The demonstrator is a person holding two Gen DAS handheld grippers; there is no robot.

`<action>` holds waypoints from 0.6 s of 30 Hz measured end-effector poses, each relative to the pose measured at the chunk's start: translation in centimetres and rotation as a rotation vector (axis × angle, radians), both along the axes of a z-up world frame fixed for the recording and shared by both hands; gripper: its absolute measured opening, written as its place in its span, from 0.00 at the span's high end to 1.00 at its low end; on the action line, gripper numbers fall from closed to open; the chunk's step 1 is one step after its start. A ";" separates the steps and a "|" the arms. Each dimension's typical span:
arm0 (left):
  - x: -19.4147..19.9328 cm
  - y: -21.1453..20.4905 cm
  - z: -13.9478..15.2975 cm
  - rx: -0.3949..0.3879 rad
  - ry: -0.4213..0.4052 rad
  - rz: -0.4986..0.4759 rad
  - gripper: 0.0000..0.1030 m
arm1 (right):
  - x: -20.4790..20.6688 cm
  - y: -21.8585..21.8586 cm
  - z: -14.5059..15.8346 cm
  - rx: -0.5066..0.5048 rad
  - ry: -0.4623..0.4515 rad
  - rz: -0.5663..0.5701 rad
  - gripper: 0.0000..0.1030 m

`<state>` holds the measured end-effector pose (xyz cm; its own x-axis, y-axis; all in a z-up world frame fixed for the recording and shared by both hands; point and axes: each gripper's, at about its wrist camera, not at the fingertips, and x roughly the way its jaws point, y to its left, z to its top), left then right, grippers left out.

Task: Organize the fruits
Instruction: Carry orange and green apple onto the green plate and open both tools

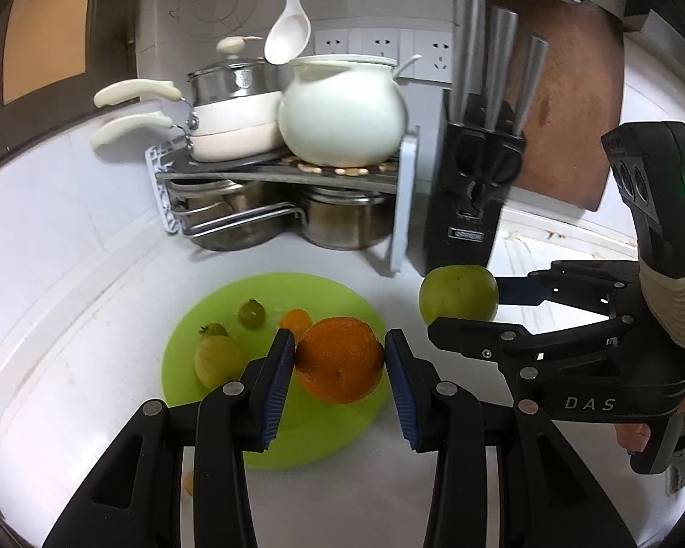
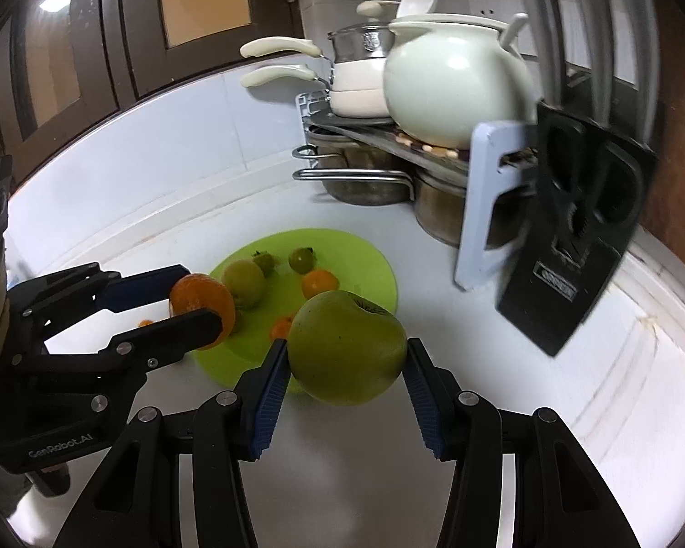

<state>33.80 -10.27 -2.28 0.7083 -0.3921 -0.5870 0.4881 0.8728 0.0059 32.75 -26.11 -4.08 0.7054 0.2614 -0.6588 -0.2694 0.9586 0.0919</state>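
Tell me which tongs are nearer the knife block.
Right. The right tongs, shut on the apple, sit just in front of the knife block. The left tongs, shut on the orange, are farther back over the green plate.

A white countertop [image 1: 68, 237] meets a white tiled wall [image 1: 169, 9] with sockets [image 1: 383, 48]; a dark wooden cabinet door [image 2: 128, 23] stands left.

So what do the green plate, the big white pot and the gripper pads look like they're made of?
Green plate: likely plastic, a thin, flat, slightly translucent lime disc with a soft sheen.
Big white pot: probably glazed ceramic or enamel, with smooth gloss and sharp highlights.
Pads of the right gripper: ribbed blue rubber or soft plastic, matte; the same shows on the left gripper.
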 end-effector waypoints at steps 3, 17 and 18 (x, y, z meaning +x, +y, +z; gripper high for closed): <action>1.3 0.3 -0.1 0.002 0.010 0.014 0.61 | 1.0 0.4 0.0 0.000 0.001 0.009 0.50; 6.2 1.2 -2.6 0.015 0.114 0.066 0.61 | 6.3 2.0 -2.0 -0.047 0.055 0.067 0.50; 6.4 1.3 -2.9 0.015 0.122 0.068 0.61 | 6.7 2.1 -2.2 -0.048 0.061 0.067 0.50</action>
<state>40.21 -8.95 -5.16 0.6559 -0.3363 -0.6758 0.4255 0.9042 -0.0370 39.46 -24.06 -6.29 0.6455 0.2738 -0.7130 -0.3287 0.9422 0.0642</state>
